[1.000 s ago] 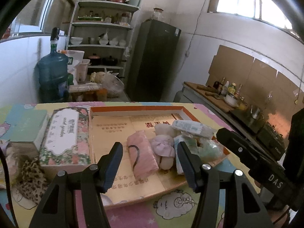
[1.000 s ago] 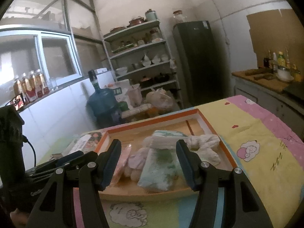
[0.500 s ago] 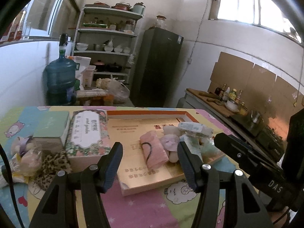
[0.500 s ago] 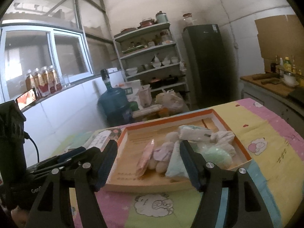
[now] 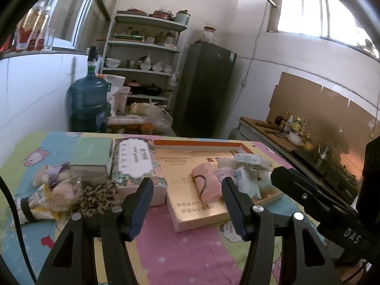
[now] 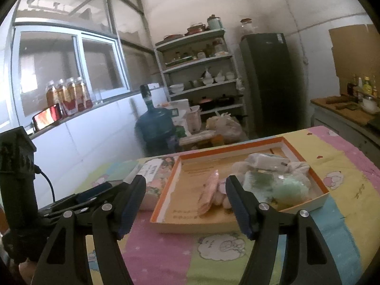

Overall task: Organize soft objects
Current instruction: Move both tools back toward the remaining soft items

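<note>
An orange-rimmed tray (image 5: 201, 142) lies on the cartoon-print tablecloth. It holds a pink rolled towel (image 5: 206, 185), a lilac and white plush (image 5: 225, 172), tissue packs (image 5: 247, 159) and a bagged green soft item (image 6: 287, 187). My left gripper (image 5: 187, 201) hovers open and empty in front of the tray's near left corner. My right gripper (image 6: 185, 199) also stands open and empty, short of the tray (image 6: 237, 142), with the towel (image 6: 210, 194) seen past its fingers. Left of the tray lie a leopard-print cloth (image 5: 95, 197) and a bagged plush toy (image 5: 57, 180).
A floral tissue box (image 5: 135, 163) and a green box (image 5: 92, 152) stand left of the tray, with a rolled packet (image 5: 30, 206) at the table's left edge. Beyond the table are a water jug (image 5: 87, 99), shelves (image 5: 142, 71), a fridge (image 5: 206, 87) and a counter (image 5: 273, 128).
Both grippers have drawn back from the tray, which now looks smaller and farther. More of the items left of the tray came into the left wrist view. The right jaws widened a little.
</note>
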